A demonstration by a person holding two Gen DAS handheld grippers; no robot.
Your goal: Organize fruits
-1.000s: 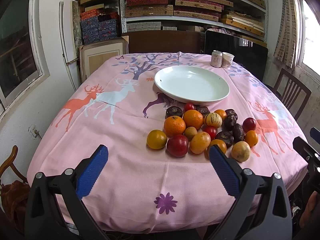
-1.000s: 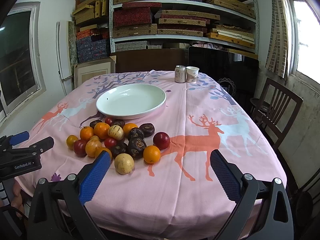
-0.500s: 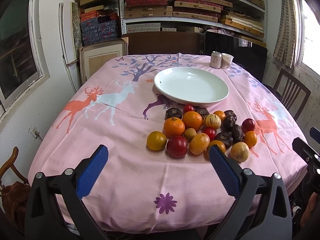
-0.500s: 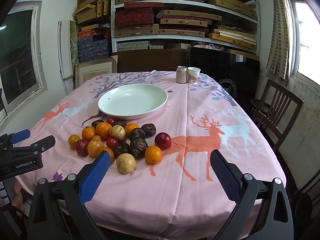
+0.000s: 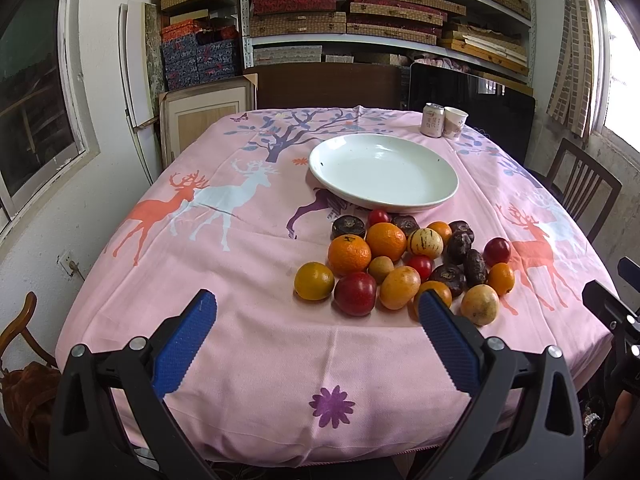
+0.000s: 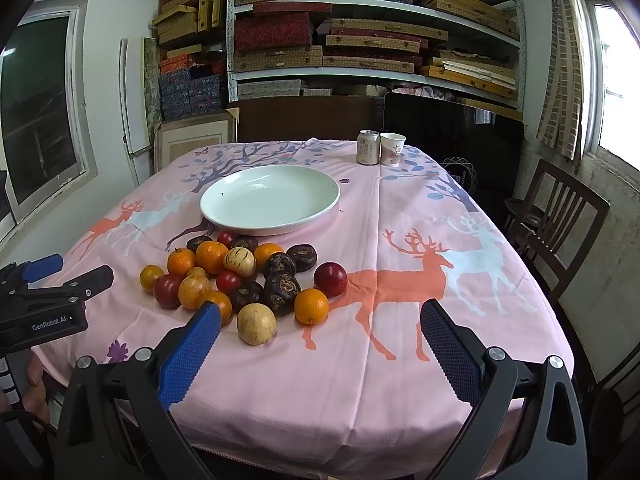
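The surface [image 5: 248,340] is draped in a soft pink cloth printed with deer, trees and a purple flower. A broad, shallow white plate [image 5: 383,174] of glossy ceramic is set near its middle, with nothing on it. Just in front of the plate a tight cluster of fruit [image 5: 404,266] is gathered on the cloth: smooth round oranges, shiny red plums, dull wrinkled dark-brown fruits, a cream one with dark stripes and a pale yellow one [image 6: 256,323] at the near edge.

At the far side a small metal can [image 6: 368,147] and a paper cup [image 6: 392,149] are stood just beside each other; printing is seen on both but cannot be read.

The left hand-held gripper [image 5: 316,316] is held wide open above the near edge, nothing between its ribbed blue pads [image 5: 185,350]. The right hand-held gripper [image 6: 320,328] is likewise spread wide and empty. In the right wrist view "GenRobot.AI" is read in white on the black body of the left one.
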